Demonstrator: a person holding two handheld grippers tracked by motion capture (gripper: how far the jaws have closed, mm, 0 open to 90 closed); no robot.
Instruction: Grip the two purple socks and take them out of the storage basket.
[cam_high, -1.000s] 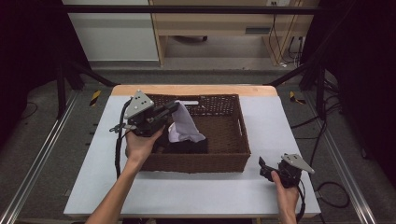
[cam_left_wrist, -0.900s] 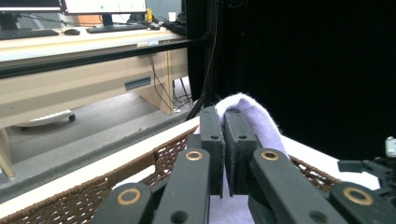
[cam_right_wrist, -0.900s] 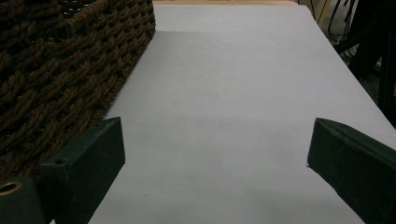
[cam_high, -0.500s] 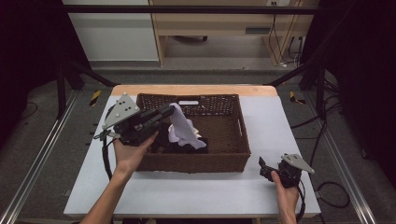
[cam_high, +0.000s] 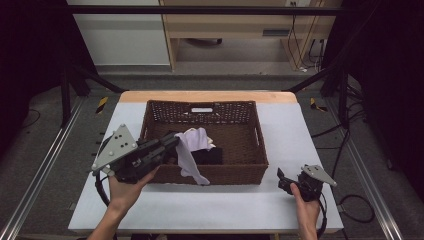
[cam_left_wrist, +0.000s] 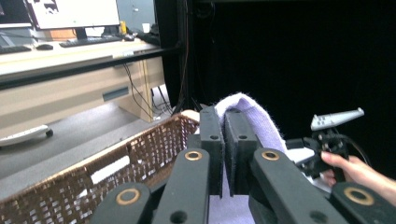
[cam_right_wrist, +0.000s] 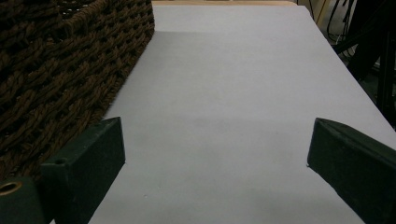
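White table (cam_high: 220, 210) carrying a basket (cam_high: 250, 172) under the high view; left gripper (cam_high: 170, 145) clamping a pale cloth (cam_high: 192, 150), cloth draping from its tips over the near basket wall. Right gripper (cam_high: 281, 179) resting right of the basket.

Left gripper view: jaws pressing together on cloth (cam_left_wrist: 254, 116), basket (cam_left_wrist: 93, 182) lying below-left.

Right gripper view: jaws standing wide apart, bare table (cam_right_wrist: 224, 93) between, basket (cam_right_wrist: 56, 70) just left.

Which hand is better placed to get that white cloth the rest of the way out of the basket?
Left. The left gripper is shut on the white cloth, draped over the basket's front wall. The right gripper rests open on the table, beside the basket.
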